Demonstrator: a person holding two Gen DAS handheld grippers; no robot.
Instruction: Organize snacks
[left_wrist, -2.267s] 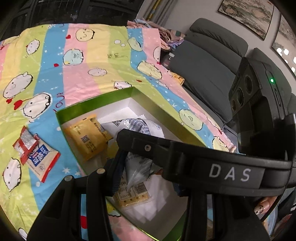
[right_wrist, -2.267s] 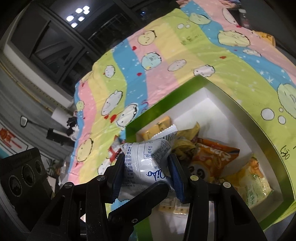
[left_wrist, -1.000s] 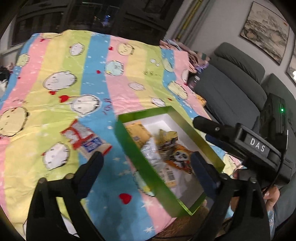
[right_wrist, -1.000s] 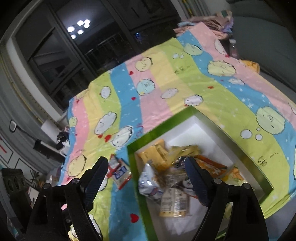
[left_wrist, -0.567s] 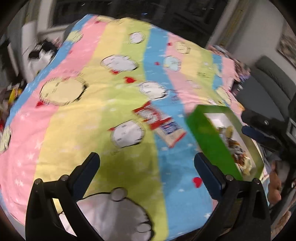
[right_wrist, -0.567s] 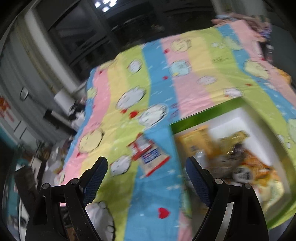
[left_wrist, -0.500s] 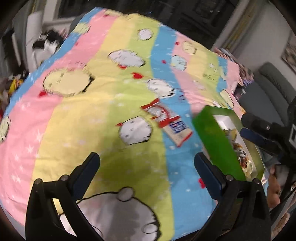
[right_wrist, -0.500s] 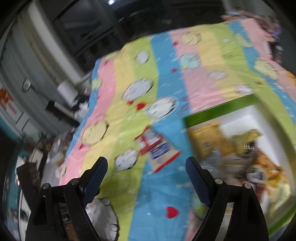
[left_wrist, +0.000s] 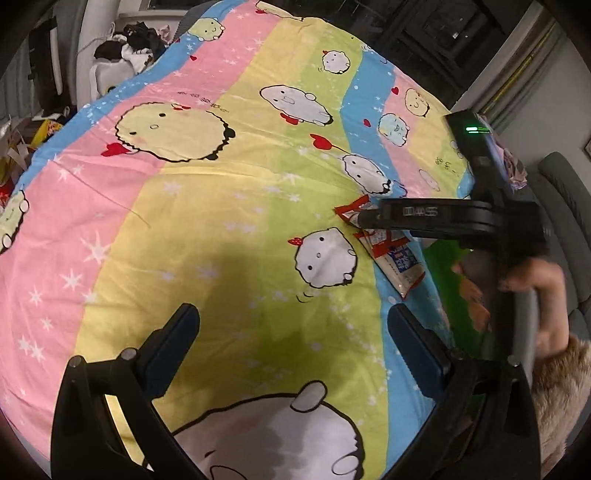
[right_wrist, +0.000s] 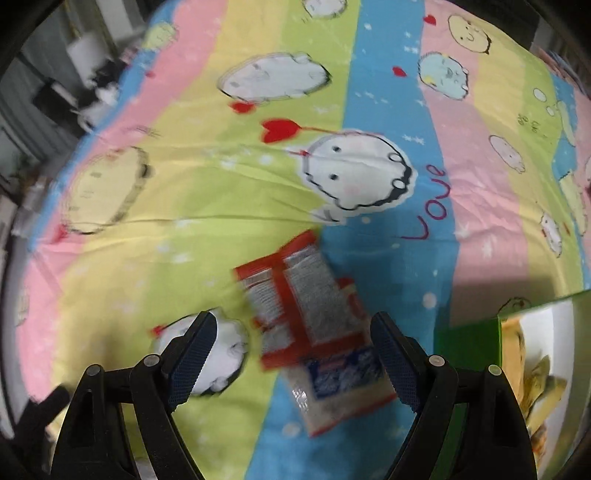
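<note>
**Both grippers leave the box for the last loose packets**

Since the earlier frames both cameras have swung away from the green box (right_wrist: 469, 334) and out over the striped cartoon bedspread (left_wrist: 229, 192); the silver bag that the right hand-held gripper (right_wrist: 291, 354) was carrying is no longer between its fingers, and the box, which filled the views before, now sits at the right edge only.

That right hand-held gripper hangs open and empty, pointing steeply down — its two fingers straddle the red-and-white packet (right_wrist: 291, 295) from above without touching it, which reads as the line-up for a pick; a second packet with a blue label (right_wrist: 343, 384) lies partly under the first, nearer the box, so a clean grip on one alone may be awkward. The right wrist view is smeared, so fine detail on the wrappers cannot be read.

The left hand-held gripper (left_wrist: 291, 347) is also open with nothing in it; it hovers over bare bedspread, well short of the packets, probably held back to give the other room. From its view the right tool reaches in across the red packet, with a hand (left_wrist: 535, 291) on its grip and a furry cuff (left_wrist: 561, 391) below.

Snacks already sorted show inside the box as yellow wrappers (right_wrist: 532, 354); the two packets on the bed appear to be what remains.
</note>
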